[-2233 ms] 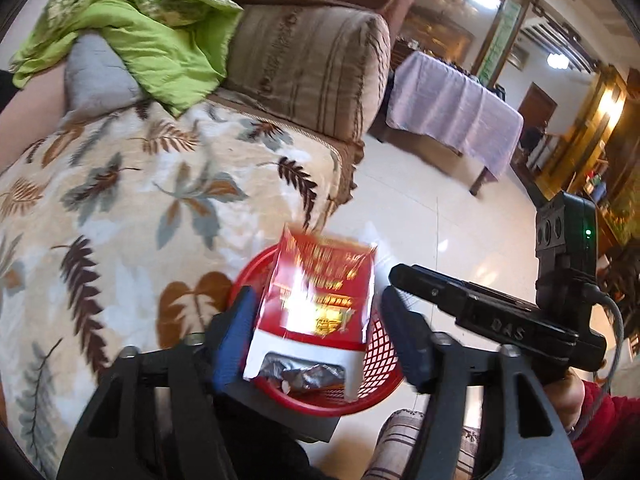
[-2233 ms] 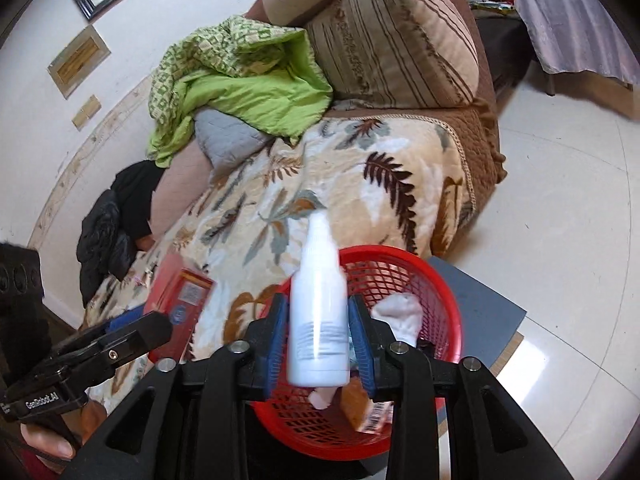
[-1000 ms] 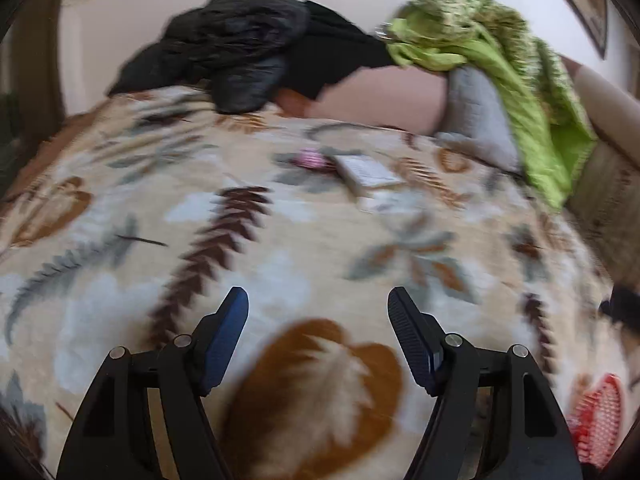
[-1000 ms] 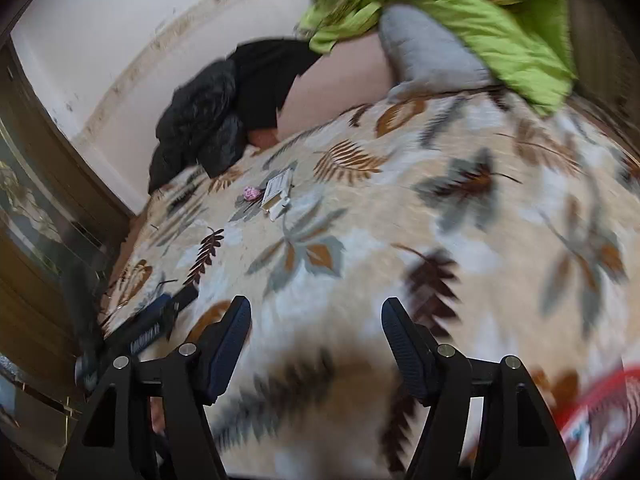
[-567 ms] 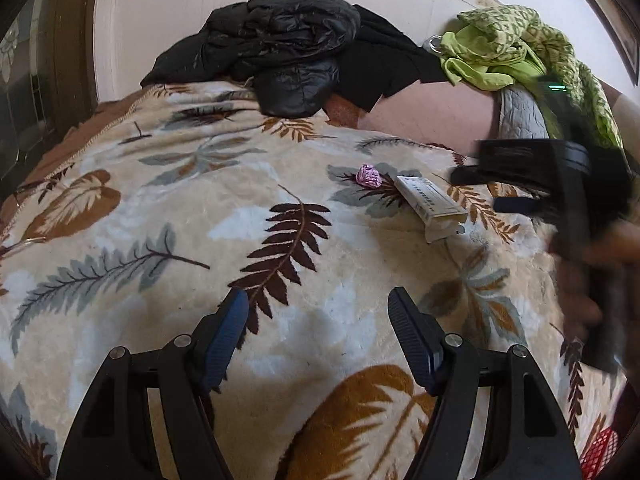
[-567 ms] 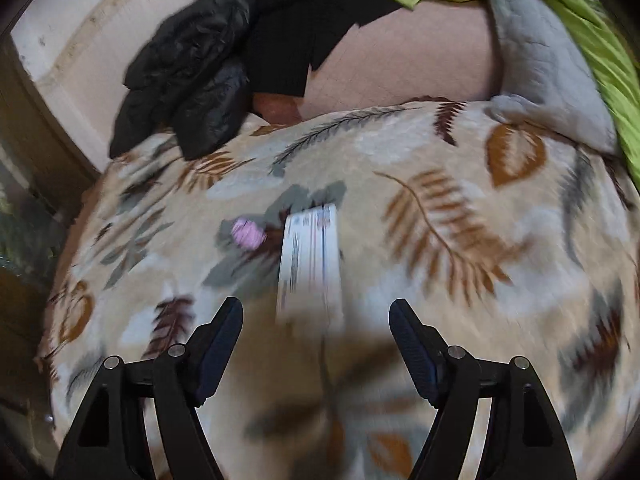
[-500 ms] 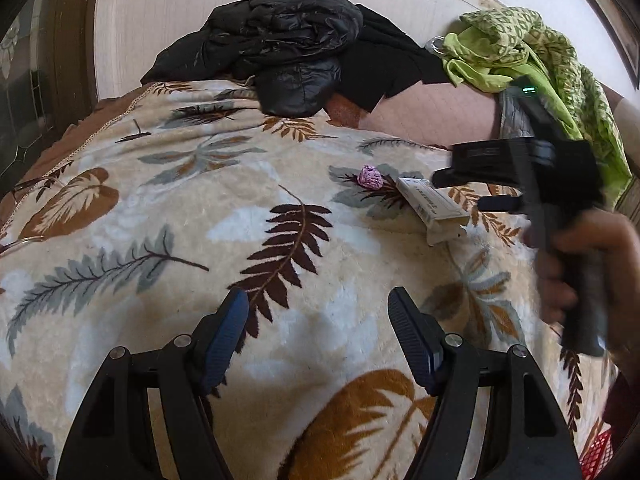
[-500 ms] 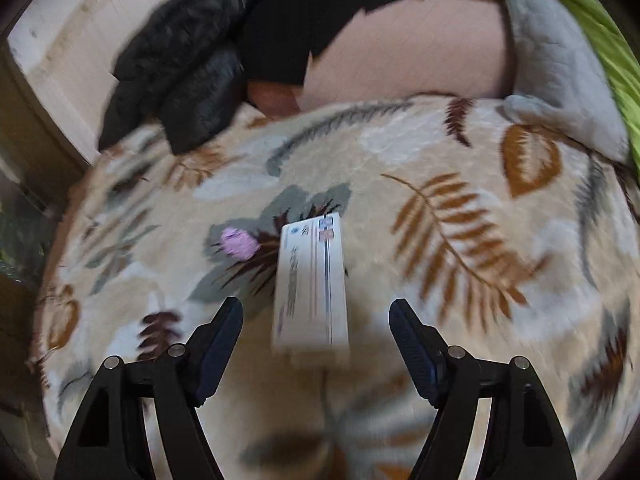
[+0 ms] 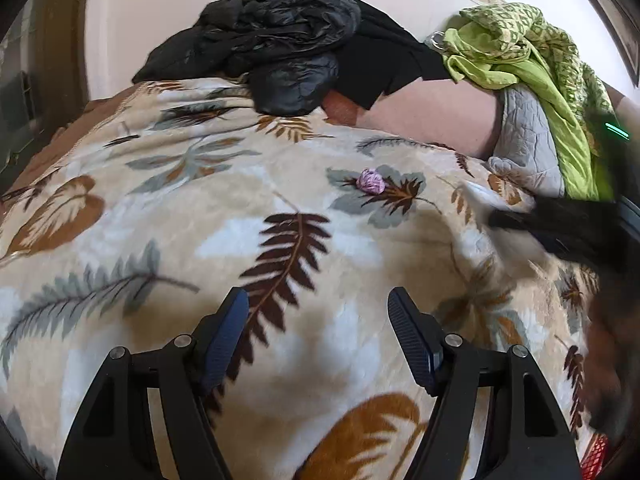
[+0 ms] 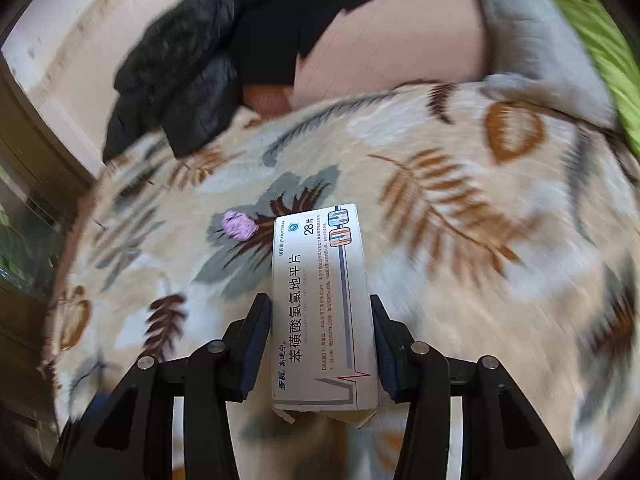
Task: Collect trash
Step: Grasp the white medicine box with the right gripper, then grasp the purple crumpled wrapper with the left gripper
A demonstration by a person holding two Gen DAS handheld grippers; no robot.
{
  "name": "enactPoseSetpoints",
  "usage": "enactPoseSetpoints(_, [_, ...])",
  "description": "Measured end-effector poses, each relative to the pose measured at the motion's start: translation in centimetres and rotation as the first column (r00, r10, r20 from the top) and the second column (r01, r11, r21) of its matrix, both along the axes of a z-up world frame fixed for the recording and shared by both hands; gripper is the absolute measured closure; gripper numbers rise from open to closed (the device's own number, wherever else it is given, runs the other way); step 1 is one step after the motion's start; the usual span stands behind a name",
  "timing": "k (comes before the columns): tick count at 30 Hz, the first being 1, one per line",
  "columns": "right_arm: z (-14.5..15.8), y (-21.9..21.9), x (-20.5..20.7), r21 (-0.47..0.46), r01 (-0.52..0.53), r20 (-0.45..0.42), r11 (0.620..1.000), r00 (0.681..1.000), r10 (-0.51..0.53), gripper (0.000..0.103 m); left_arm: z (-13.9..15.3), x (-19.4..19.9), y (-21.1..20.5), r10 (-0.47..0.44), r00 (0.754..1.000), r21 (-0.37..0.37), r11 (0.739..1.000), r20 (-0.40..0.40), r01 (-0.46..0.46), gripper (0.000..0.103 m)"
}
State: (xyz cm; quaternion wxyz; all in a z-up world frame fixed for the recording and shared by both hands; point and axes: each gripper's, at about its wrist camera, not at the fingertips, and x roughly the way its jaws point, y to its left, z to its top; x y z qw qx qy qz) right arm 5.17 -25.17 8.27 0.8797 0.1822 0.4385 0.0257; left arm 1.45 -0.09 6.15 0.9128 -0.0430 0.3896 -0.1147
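A white medicine box [image 10: 322, 304] with Chinese print lies lengthwise between the fingers of my right gripper [image 10: 320, 308], whose pads touch both its sides. A small pink crumpled wad [image 10: 239, 225] lies on the leaf-print blanket just left of the box's far end; it also shows in the left wrist view [image 9: 371, 181]. My left gripper [image 9: 318, 312] is open and empty, hovering over the blanket [image 9: 280, 248] well short of the wad. The right gripper appears blurred at the right edge of the left wrist view [image 9: 560, 232]. A sliver of the red basket [image 9: 596, 460] shows at bottom right.
Black jackets [image 9: 276, 40] are piled at the back of the sofa. A green cloth [image 9: 532, 56] and a grey cushion [image 9: 524, 140] lie at the back right. A wall [image 9: 140, 20] runs behind.
The right gripper has come down around the medicine box and narrowed onto its sides. The left gripper stays open over the blanket, nearly still.
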Motion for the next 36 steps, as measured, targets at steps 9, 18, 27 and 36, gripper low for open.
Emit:
enactPoseSetpoints(9, [0.3,-0.8,-12.3,0.093,0.062,0.125,0.994,0.989,-0.073,0.052,0.2,8.0,-4.9,-0.164,0.984,-0.07,0.985,-0.065,0.159,0.032])
enactPoseSetpoints(18, [-1.0,-1.7,-11.2,0.12,0.047,0.141,0.992,0.988,-0.064,0.052,-3.3,15.8,-9.0,-0.122,0.986,0.012,0.992,-0.116,0.124,0.043])
enactPoseSetpoints(27, [-1.4,-2.4,-10.8,0.124,0.043,0.139,0.991,0.988,-0.061,0.052,-4.8,17.7,-9.7,-0.113,0.986,0.029,0.993,-0.121,0.117,0.073])
enactPoseSetpoints(36, [-0.5,-0.6,-12.2,0.028,0.027,0.187,0.999,0.982,-0.031,0.052,-2.0,7.5,-6.4,-0.17,0.982,0.015,0.985,-0.077,0.171,0.073])
